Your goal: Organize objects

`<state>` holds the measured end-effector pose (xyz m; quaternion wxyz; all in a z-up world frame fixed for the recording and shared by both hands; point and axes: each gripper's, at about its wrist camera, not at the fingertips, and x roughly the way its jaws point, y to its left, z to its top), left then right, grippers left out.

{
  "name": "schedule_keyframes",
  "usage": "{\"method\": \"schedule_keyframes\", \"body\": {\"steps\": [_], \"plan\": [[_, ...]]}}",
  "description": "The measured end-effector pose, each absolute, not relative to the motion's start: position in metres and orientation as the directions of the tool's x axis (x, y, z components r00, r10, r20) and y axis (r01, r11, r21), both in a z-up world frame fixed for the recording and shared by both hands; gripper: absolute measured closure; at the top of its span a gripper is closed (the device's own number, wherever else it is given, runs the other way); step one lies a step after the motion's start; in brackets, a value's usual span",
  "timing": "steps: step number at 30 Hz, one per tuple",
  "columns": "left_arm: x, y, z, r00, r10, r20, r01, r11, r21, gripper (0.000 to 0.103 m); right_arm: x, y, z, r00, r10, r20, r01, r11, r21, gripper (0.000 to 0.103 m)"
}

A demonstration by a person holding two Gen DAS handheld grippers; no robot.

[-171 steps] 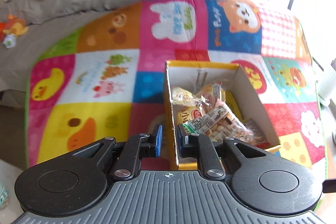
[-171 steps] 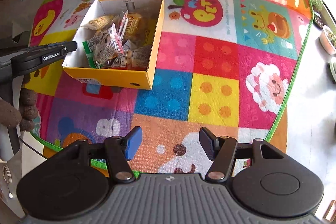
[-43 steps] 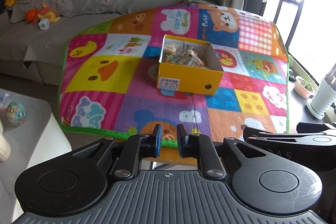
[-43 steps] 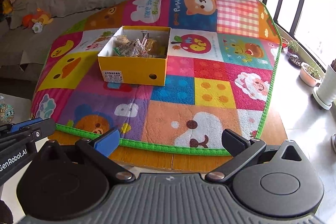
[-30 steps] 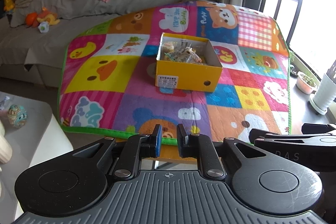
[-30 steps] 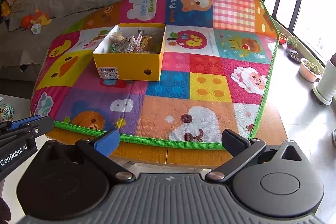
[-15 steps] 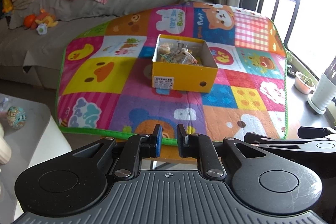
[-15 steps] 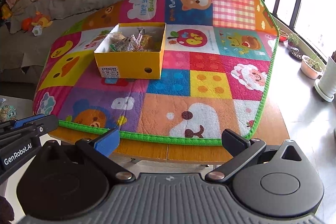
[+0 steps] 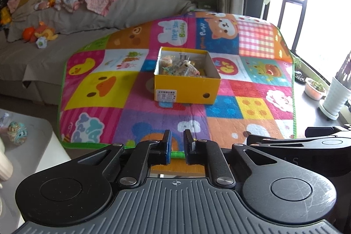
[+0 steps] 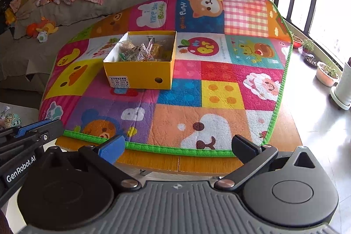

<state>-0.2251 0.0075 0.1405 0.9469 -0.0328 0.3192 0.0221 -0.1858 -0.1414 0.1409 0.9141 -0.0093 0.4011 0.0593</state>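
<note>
**2 grippers hang back from a filled snack box**

2 grippers sit at the near edge of the scene, both well apart from the yellow box, which stands on the colourful play mat spread over the wooden counter. The box rests toward the left half of the mat, roughly midway between its near and far edges, with its labelled short wall facing the cameras. Its top is open, and the wrapped snack packets lie heaped inside below the rim. No loose packet shows anywhere on the mat, so the gathering looks done, or close to it.

The left gripper has its jaws drawn nearly together, with only a narrow slit between the blue pad and its partner, and nothing is caught in that slit. They have just been closing a little further. The right gripper has its jaws spread wide and is also empty. Both point down over the near green border of the mat, off the counter's edge, which reads as a pulled-back, resting stance rather than a reach.

The box probably sits clear of the mat's edges so it cannot tip off. A grey sofa with clothes and soft toys lies at the far left, and potted plants stand on the floor at the right by the window; whether either belongs to the tidying I cannot tell.
</note>
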Motion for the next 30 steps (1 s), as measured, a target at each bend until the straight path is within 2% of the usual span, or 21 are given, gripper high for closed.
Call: {"method": "schedule_keyframes", "body": {"steps": [4, 30], "plan": [[-0.225, 0.006, 0.138, 0.787, 0.056, -0.614, -0.076, 0.997, -0.007, 0.089, -0.186, -0.142, 0.141, 0.671, 0.1, -0.734, -0.111, 0.993, 0.034, 0.0], [-0.217, 0.02, 0.125, 0.765, 0.005, -0.644, -0.043, 0.998, -0.043, 0.089, -0.183, -0.136, 0.134, 0.662, 0.099, -0.743, -0.108, 0.993, 0.036, 0.0]]}}
